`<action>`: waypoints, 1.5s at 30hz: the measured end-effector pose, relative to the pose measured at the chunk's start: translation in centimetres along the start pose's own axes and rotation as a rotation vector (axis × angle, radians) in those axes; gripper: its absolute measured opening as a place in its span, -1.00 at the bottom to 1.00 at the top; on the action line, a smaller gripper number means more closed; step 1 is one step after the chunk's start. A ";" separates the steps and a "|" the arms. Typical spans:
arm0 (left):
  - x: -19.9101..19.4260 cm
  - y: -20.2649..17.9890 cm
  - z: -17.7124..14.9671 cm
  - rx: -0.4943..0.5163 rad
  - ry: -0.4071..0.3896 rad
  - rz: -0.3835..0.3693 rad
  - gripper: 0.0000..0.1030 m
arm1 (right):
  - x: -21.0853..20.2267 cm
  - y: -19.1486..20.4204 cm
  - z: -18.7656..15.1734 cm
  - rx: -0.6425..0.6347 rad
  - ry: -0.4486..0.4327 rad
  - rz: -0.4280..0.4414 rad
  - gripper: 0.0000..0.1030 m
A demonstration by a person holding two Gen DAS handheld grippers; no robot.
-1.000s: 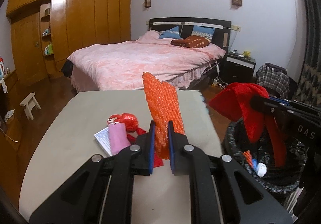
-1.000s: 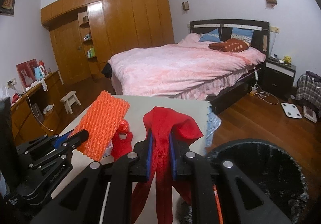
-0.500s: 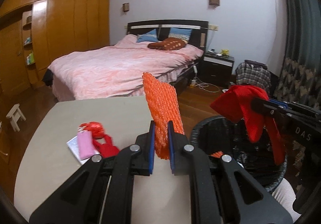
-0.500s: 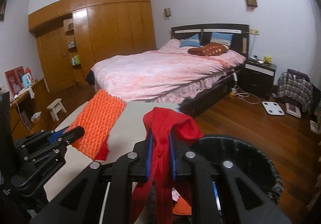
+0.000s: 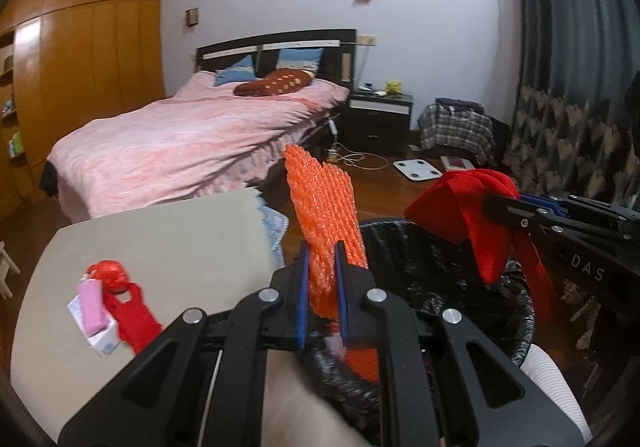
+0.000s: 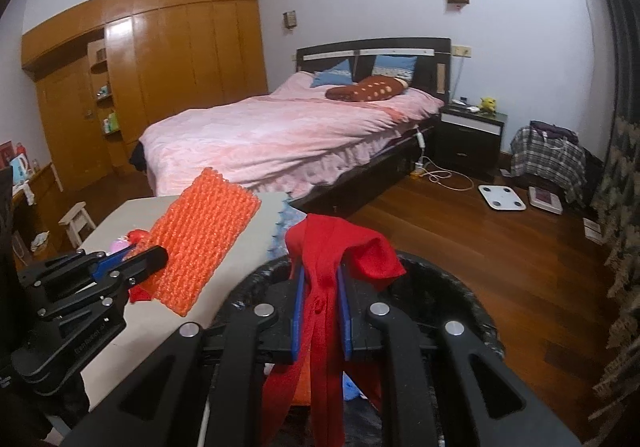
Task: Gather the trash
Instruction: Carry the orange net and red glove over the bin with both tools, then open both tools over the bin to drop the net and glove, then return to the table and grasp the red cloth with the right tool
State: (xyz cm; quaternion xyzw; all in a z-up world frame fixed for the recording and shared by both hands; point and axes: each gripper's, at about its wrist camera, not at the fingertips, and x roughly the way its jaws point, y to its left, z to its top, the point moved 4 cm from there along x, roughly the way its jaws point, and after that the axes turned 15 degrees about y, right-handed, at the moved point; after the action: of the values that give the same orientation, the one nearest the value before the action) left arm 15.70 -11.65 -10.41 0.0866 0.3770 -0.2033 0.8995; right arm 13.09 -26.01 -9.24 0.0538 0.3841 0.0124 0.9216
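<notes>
My left gripper (image 5: 322, 251) is shut on an orange foam net sleeve (image 5: 324, 207), which stands up from the jaws at the near left rim of the black-lined trash bin (image 5: 432, 267). In the right wrist view the same orange net sleeve (image 6: 204, 239) hangs over the table's edge beside the bin (image 6: 460, 299). My right gripper (image 6: 322, 275) is shut on a red plastic bag (image 6: 332, 259), which droops down over the bin's opening; it shows as the red bag (image 5: 468, 207) at the right of the left wrist view. Orange and blue scraps lie inside the bin.
On the grey table (image 5: 172, 239) lie a red crumpled wrapper (image 5: 110, 275), a pink packet (image 5: 92, 303) on a white box, and a red strip. A pink bed (image 6: 280, 139), a nightstand (image 6: 468, 135), a floor scale (image 6: 502, 197) and a wooden wardrobe (image 6: 160, 79) stand beyond.
Both grippers have swung rightwards from over the table toward the bin, carrying the net sleeve and the red bag. The table items have slid to the left of the left wrist view.
</notes>
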 end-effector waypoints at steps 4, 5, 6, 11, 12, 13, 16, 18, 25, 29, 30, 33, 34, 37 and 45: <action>1.5 -1.7 0.5 0.027 0.009 -0.028 -0.79 | 0.4 -1.1 -0.3 0.000 0.011 -0.021 -0.72; 1.8 -2.0 0.6 0.031 0.012 -0.032 -0.79 | 0.5 -1.4 -0.5 0.000 0.012 -0.023 -0.72; 2.2 -2.4 0.8 0.035 0.017 -0.039 -0.79 | 0.6 -1.8 -0.5 0.002 0.015 -0.026 -0.72; 3.9 -3.3 1.3 0.041 0.036 -0.067 -0.78 | 1.4 -3.1 -0.8 0.019 0.034 -0.027 -0.72; 4.2 -3.4 1.3 0.041 0.040 -0.075 -0.73 | 1.6 -3.3 -0.9 0.018 0.043 -0.034 -0.64; 4.4 -3.3 1.4 0.038 0.043 -0.076 -0.66 | 1.9 -3.5 -1.0 0.018 0.054 -0.044 -0.47; 4.4 -2.9 1.3 0.022 0.035 -0.077 0.02 | 2.6 -4.0 -1.4 0.026 0.083 -0.072 -0.18; 4.4 -2.6 1.1 0.017 0.038 -0.065 0.06 | 2.7 -4.2 -1.6 0.035 0.089 -0.075 -0.02; 3.1 1.3 0.1 -0.041 0.022 0.014 0.45 | 1.9 -3.8 -1.8 0.035 0.061 -0.100 0.69; 1.5 3.9 -0.3 -0.084 0.006 0.062 0.70 | 1.4 -2.2 -1.1 0.033 0.034 -0.054 0.89; 1.1 4.7 -0.4 -0.094 0.002 0.072 0.73 | 1.5 -1.9 -0.8 0.030 0.030 -0.043 0.89; -0.2 7.2 -0.9 -0.126 -0.006 0.115 0.77 | 1.6 0.2 -0.2 0.004 0.017 -0.009 0.89; -0.7 8.2 -1.3 -0.138 -0.007 0.134 0.77 | 1.7 0.9 0.0 -0.006 0.013 0.000 0.89; -1.9 10.3 -1.8 -0.166 -0.015 0.175 0.78 | 2.2 3.6 0.6 -0.038 0.004 0.040 0.89; -4.3 17.5 -4.4 -0.256 -0.007 0.310 0.78 | 5.0 11.3 2.0 -0.135 0.005 0.132 0.89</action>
State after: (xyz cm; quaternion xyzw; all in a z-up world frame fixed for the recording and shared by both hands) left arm 17.69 6.79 -10.44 0.0277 0.3786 -0.0130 0.9251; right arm 18.22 -14.58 -10.20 0.0165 0.3805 0.0993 0.9193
